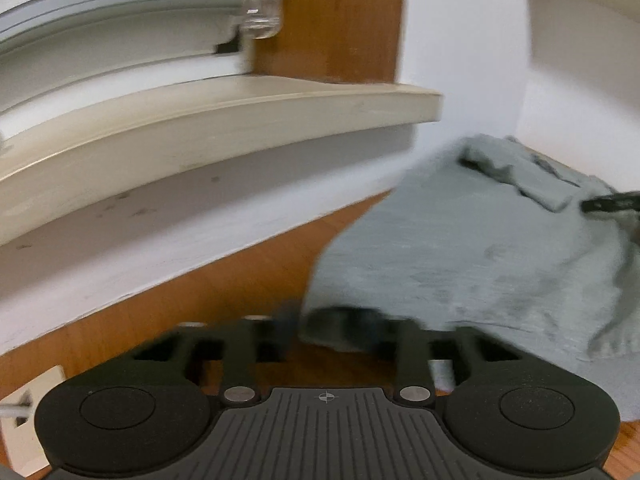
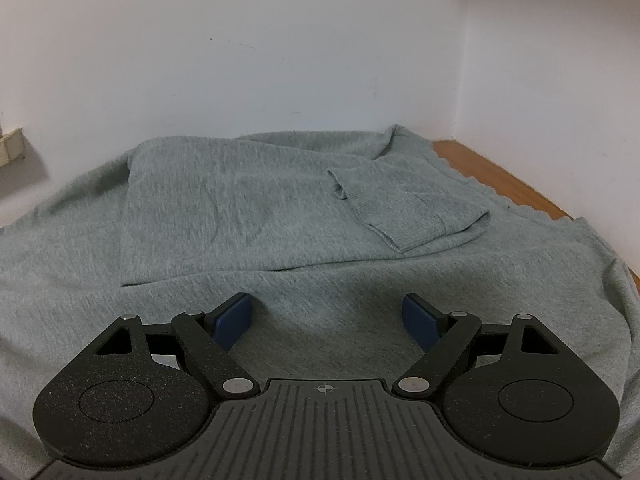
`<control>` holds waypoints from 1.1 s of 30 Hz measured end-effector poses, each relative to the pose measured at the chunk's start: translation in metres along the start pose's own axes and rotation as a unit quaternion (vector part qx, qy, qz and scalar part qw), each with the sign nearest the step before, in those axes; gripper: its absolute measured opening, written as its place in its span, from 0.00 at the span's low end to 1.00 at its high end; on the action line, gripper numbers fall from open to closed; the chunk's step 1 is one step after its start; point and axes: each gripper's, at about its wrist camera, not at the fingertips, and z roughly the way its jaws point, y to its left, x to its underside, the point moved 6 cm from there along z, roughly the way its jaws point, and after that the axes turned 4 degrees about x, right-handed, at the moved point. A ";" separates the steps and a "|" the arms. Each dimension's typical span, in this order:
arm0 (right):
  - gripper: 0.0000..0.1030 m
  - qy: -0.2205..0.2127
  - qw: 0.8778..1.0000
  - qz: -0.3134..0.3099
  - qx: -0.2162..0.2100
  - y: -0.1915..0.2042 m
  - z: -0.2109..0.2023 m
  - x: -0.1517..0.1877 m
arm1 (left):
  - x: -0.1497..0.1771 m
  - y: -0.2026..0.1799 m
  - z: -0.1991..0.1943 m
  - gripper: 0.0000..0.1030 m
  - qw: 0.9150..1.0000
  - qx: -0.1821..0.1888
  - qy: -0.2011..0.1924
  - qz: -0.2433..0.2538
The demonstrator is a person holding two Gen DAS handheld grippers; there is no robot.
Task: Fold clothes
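Sweater [image 2: 304, 240]: one grey knit garment, spread flat over most of the wooden worktop [image 2: 500, 184], pushed into the corner where two white walls [image 2: 240, 60] meet. Its far edge touches the back wall; the right edge is wavy and leaves a bare strip of wood along the right wall. In the left wrist view bare wood also shows to the left of the garment, between it and the wall. One sleeve [image 2: 412, 208] is folded in over the body, with its ribbed cuff lying near the right side. A second folded-in panel covers the left-centre of the body, its lower edge a straight line just ahead of the right tongs [image 2: 327, 320].

One cream shelf [image 1: 224, 128] juts from the wall above the worktop in the left wrist view; a clear plastic container [image 1: 262, 0] stands on it, blurred. One wall socket [image 1: 24, 408] sits low at the left, with a grey cord plugged in.

Right tongs: wide apart, holding nothing, blue pads [image 2: 234, 320] just above the sweater's near part, open cloth on all sides.

Left tongs [image 1: 336, 328]: at the sweater's near-left corner, motion-blurred; a fold of grey cloth sits between the fingers, but I cannot tell if they are clamped on it.
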 end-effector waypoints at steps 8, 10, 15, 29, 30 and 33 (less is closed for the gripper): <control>0.80 0.001 1.000 0.000 -0.004 0.000 0.000 -0.001 | -0.016 0.007 -0.024 0.04 0.978 -0.137 -0.064 0.144; 0.80 0.002 1.000 -0.001 -0.005 -0.001 -0.001 -0.001 | -0.011 0.002 -0.020 0.07 0.979 -0.131 -0.051 0.150; 0.80 0.003 1.000 -0.004 -0.004 -0.001 -0.001 -0.002 | -0.001 -0.003 -0.023 0.30 0.987 -0.104 -0.028 0.119; 0.53 -0.010 0.996 -0.072 -0.057 0.033 -0.084 0.027 | -0.021 -0.037 -0.047 0.64 0.997 0.017 -0.057 0.040; 0.51 -0.008 0.995 -0.073 -0.062 0.038 -0.092 0.031 | -0.024 -0.045 -0.042 0.65 0.997 0.036 -0.055 0.041; 0.49 0.001 0.994 -0.077 -0.076 0.055 -0.118 0.044 | -0.027 -0.068 -0.021 0.65 0.994 0.083 -0.038 0.055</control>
